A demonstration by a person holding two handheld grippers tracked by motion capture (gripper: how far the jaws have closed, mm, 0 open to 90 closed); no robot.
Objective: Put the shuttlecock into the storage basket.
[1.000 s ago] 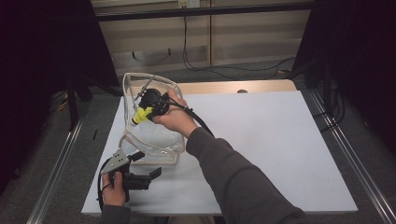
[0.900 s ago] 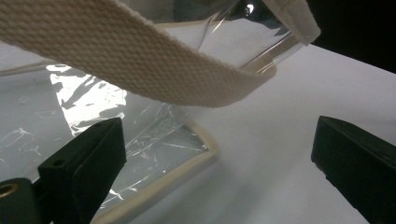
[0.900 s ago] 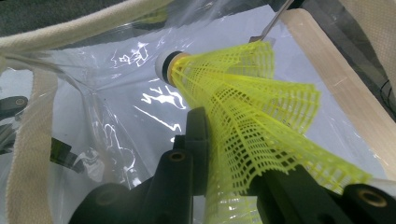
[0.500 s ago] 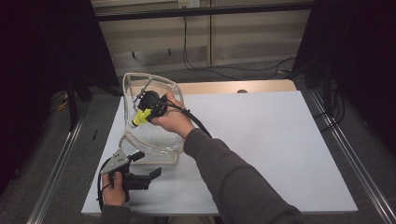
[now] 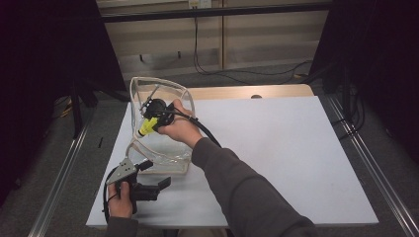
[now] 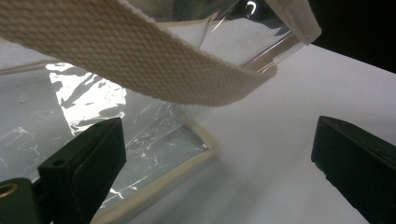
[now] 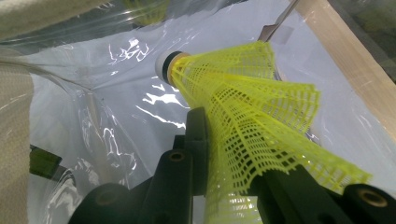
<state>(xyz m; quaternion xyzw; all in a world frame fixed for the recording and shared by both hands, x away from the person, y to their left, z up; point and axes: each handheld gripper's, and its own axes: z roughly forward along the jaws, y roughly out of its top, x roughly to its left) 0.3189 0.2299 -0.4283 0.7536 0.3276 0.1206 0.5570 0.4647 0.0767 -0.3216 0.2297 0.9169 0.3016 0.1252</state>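
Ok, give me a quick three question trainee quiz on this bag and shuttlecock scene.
1. True or false: the right claw is shut on the yellow shuttlecock.
2. The left claw is: A) open near the bag's strap, B) clamping the strap.
3. What is the clear bag resting on?

Key: 1 true. 2 A. 3 the white table.

Yellow plastic mesh-skirted shuttlecock (image 7: 243, 116), white cork tip forward, inside mouth of clear plastic tote bag (image 5: 163, 148) with cream webbing trim, upright on table.
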